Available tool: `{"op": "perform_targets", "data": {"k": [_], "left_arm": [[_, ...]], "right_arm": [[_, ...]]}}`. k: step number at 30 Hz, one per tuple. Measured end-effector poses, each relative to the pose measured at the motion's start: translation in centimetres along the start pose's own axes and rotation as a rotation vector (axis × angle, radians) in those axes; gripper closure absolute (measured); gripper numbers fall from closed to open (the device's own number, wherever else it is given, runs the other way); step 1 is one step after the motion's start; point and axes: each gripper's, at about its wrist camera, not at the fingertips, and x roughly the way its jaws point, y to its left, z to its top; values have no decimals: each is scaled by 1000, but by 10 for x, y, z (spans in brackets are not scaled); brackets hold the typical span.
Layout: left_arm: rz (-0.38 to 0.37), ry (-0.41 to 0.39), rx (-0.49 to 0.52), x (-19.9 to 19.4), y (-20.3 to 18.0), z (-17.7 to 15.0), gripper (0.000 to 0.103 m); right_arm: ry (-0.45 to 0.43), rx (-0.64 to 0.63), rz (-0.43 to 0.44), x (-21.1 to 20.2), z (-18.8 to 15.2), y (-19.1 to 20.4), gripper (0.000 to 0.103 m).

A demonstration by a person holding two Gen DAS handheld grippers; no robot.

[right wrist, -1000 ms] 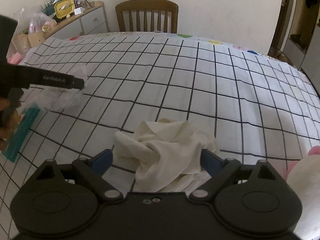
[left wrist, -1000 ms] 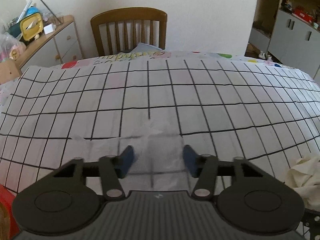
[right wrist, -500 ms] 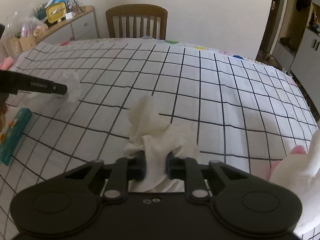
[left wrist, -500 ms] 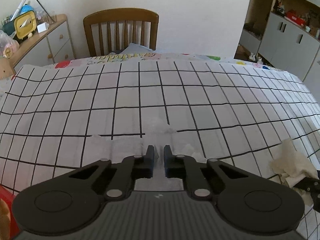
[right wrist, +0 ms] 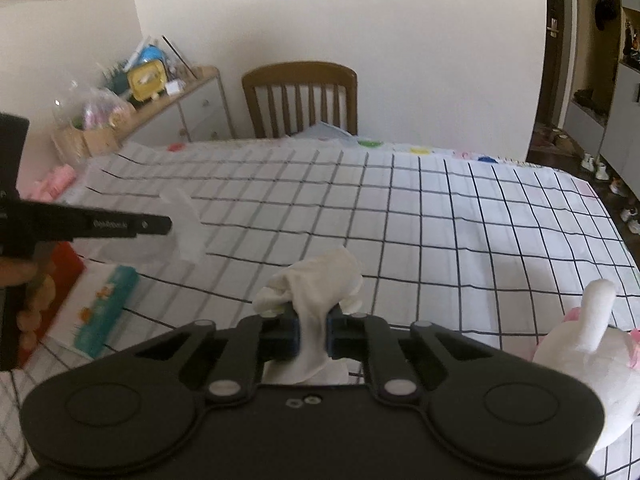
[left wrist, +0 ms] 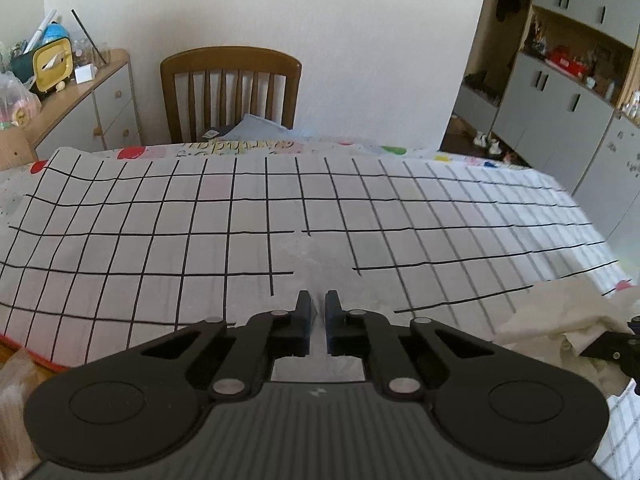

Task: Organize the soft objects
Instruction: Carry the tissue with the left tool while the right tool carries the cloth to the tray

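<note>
A thin, see-through white tissue hangs in front of my left gripper, which is shut on its near edge and holds it above the checked tablecloth. In the right wrist view the same tissue droops from the left gripper at the left. My right gripper has a crumpled cream cloth between its blue pads; the jaws are still closing and press on it. The cloth is lifted off the table. The cream cloth also shows at the left view's right edge.
A white and pink plush toy lies at the table's near right. A teal pack and a red item lie near left. A wooden chair stands behind the table, a cluttered dresser to the left and grey cabinets to the right.
Both grippers went from open to shut, the left on the tissue and the right on the cream cloth. Both then rose, lifting their pieces off the tablecloth.
</note>
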Motion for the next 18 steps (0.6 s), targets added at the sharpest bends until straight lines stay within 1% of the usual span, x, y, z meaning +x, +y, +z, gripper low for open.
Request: {"op": "perform_targets", "data": {"k": [7, 10, 18], "left_arm": [[-46, -22, -20, -42, 0, -3, 96], [-52, -36, -16, -62, 2, -4, 96], [-37, -63, -17, -111, 21, -9, 96]], "right_arm": [[-43, -18, 53, -33, 7, 18, 92], [-58, -28, 77, -45, 11, 29, 92], [-93, -52, 135, -67, 22, 65, 92]]}}
